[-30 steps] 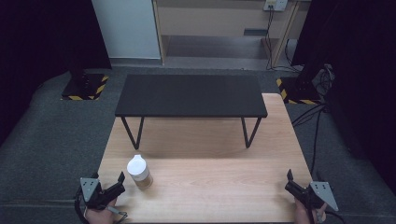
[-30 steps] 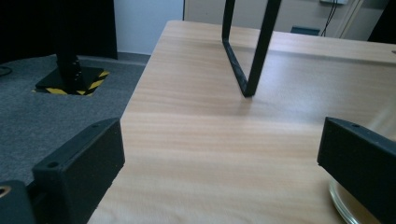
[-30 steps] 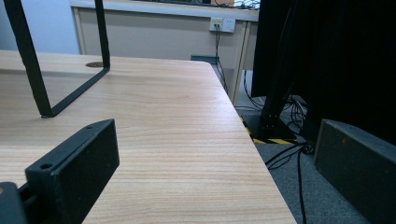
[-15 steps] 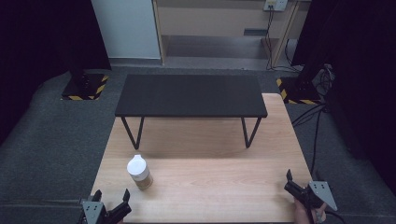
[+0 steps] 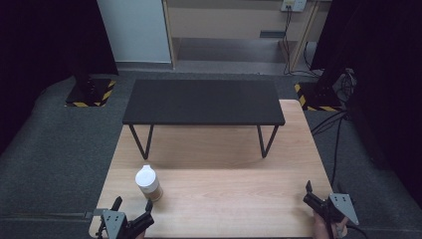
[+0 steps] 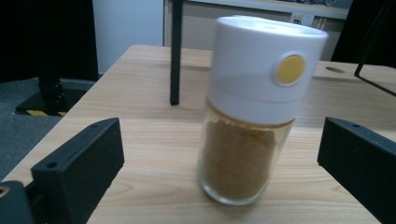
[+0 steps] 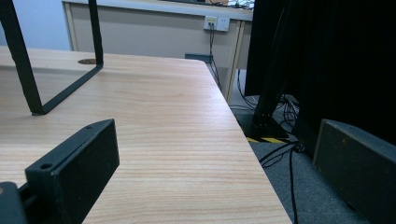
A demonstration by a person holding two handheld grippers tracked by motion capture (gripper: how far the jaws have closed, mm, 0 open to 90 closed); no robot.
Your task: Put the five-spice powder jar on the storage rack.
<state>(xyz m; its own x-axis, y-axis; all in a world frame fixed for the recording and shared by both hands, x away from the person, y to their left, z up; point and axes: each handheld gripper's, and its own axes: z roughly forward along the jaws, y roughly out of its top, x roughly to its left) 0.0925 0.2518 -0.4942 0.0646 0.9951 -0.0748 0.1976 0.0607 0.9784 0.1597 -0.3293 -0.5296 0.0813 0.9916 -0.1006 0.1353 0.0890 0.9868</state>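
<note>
A glass spice jar [image 5: 149,182] with a white plastic cap and brown powder inside stands upright on the light wooden tabletop [image 5: 234,189] near its front left corner, in front of the low black metal bench [image 5: 203,101] that sits across the far half. The left gripper [image 5: 132,214] sits at the front edge just behind the jar, its jaws spread wide with the jar [image 6: 254,107] between them and touching neither. The right gripper [image 5: 307,193] rests at the front right corner, well apart from the jar, jaws spread and holding nothing.
</note>
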